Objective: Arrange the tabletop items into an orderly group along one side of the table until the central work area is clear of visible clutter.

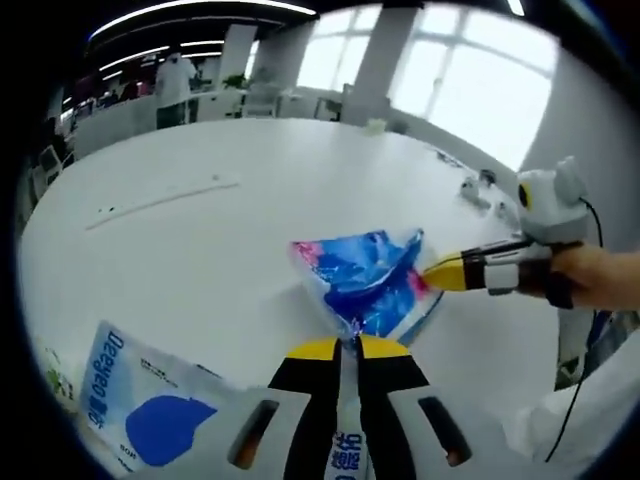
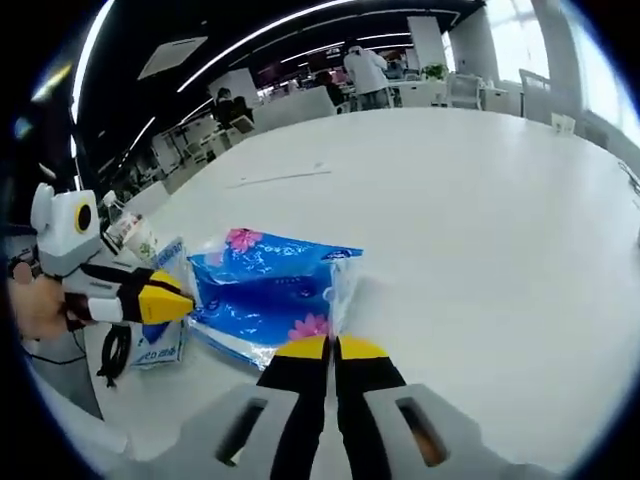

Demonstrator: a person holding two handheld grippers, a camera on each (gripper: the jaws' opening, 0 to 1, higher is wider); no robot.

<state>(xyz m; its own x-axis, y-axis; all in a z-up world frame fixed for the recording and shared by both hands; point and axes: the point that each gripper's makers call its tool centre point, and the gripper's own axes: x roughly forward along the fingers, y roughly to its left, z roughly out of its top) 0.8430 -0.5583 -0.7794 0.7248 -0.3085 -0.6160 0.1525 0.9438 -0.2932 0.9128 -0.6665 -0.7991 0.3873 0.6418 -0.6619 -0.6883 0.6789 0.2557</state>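
Note:
A blue tissue packet (image 1: 368, 280) with pink flower print lies on the white table (image 1: 250, 170), stretched between both grippers. My left gripper (image 1: 340, 348) is shut on its near end, and a strip of the wrapper runs back between the jaws. The right gripper (image 1: 447, 272) comes in from the right with its yellow tips pinched on the packet's far corner. In the right gripper view the packet (image 2: 265, 290) sits just ahead of my right gripper (image 2: 330, 348), which is shut on its crinkled end, while the left gripper (image 2: 172, 298) holds the opposite end.
A white and blue Deeyeo pack (image 1: 140, 405) (image 2: 155, 340) lies by the table's near edge. A thin white strip (image 1: 160, 200) (image 2: 280, 177) rests farther out. Small items (image 1: 475, 190) sit at the right rim. A person in white (image 1: 175, 80) stands far behind.

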